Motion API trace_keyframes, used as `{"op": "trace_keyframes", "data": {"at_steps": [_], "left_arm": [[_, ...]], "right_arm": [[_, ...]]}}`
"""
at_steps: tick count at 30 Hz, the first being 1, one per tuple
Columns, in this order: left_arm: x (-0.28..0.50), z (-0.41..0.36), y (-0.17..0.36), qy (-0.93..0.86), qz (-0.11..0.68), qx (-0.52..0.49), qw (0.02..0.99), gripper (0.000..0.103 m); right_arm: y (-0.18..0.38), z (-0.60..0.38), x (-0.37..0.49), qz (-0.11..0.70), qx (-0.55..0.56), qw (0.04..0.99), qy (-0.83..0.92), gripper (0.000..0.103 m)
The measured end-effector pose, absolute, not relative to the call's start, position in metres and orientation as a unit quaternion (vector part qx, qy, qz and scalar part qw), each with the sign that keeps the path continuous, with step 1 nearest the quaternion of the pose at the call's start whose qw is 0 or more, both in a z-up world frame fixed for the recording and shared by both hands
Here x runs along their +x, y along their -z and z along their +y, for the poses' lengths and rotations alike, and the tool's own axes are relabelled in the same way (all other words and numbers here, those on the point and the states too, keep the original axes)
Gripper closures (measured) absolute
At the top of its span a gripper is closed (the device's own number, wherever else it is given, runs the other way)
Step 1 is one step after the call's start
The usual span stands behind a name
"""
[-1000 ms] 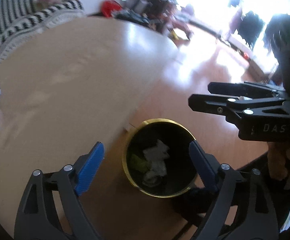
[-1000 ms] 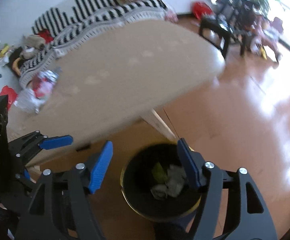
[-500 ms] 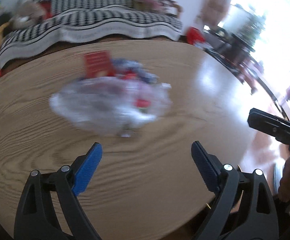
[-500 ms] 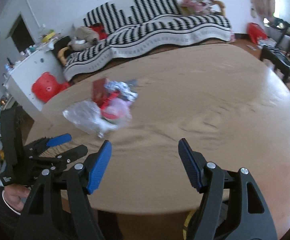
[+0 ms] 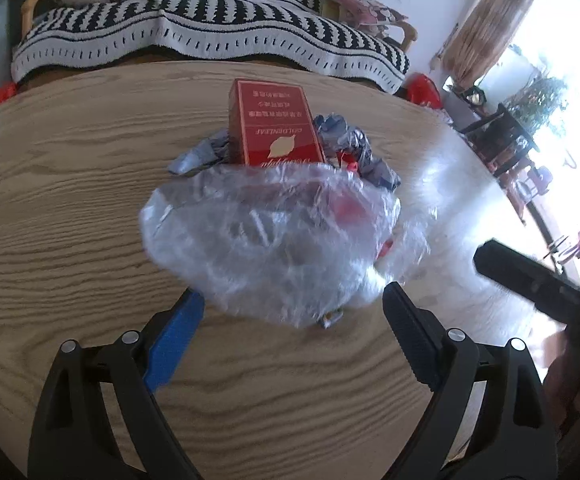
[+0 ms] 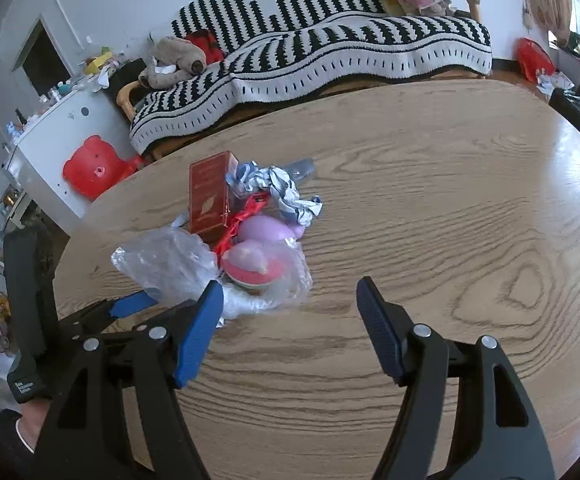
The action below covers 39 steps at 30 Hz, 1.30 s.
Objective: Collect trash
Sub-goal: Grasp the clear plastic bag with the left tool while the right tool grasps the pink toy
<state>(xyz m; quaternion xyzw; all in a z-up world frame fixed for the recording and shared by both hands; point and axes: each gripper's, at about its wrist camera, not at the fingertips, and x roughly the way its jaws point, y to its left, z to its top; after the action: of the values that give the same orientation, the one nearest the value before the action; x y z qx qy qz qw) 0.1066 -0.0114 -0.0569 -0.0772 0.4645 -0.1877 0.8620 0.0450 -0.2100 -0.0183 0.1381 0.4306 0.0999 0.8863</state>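
Note:
A heap of trash lies on the round wooden table (image 5: pixel 50 208). In the left wrist view a crumpled clear plastic bag (image 5: pixel 274 240) sits nearest, with a red carton (image 5: pixel 276 128) and crumpled grey-blue paper (image 5: pixel 353 148) behind it. My left gripper (image 5: pixel 293 320) is open, its jaws level with the bag's near edge. In the right wrist view the bag (image 6: pixel 170 260), red carton (image 6: pixel 208 196), crumpled paper (image 6: pixel 282 192), purple and red capsule shells (image 6: pixel 258 248) and a red ribbon show. My right gripper (image 6: pixel 290 312) is open and empty, just right of the heap.
A sofa with a black-and-white striped blanket (image 6: pixel 329 52) stands behind the table. A white cabinet (image 6: pixel 58 136) with a red bear-shaped item is at left. Dark chairs (image 5: pixel 505 136) and plants stand by the bright window at right.
Both grippers swung up from the gold-rimmed bin on the floor to the tabletop. They have closed in on the trash heap, the left one now at the plastic bag.

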Motion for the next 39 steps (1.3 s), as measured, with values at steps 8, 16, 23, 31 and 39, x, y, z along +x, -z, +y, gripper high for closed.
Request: {"op": "trace_keyframes", "data": {"at_steps": [8,16,23,31,39], "left_arm": [[0.114,-0.022,0.065,0.193,0.449,-0.077,0.869,0.023],[0.105,-0.007,0.056,0.205,0.449,-0.110,0.863,0.087],[0.075,0.024,0.025,0.210,0.440,-0.115,0.865,0.092],[0.070,0.049,0.022,0.174,0.441,-0.090,0.876,0.093],[0.071,0.048,0.022,0.166,0.436,-0.079,0.881,0.093]], "right_arm": [[0.023,-0.209,0.045,0.429,0.130,0.889,-0.093,0.036],[0.030,-0.206,0.049,0.438,0.126,0.885,-0.090,0.036],[0.038,-0.201,0.058,0.447,0.134,0.879,-0.100,0.036],[0.054,-0.174,0.089,0.458,0.111,0.876,-0.102,0.036],[0.062,-0.144,0.109,0.452,0.080,0.879,-0.127,0.036]]}}
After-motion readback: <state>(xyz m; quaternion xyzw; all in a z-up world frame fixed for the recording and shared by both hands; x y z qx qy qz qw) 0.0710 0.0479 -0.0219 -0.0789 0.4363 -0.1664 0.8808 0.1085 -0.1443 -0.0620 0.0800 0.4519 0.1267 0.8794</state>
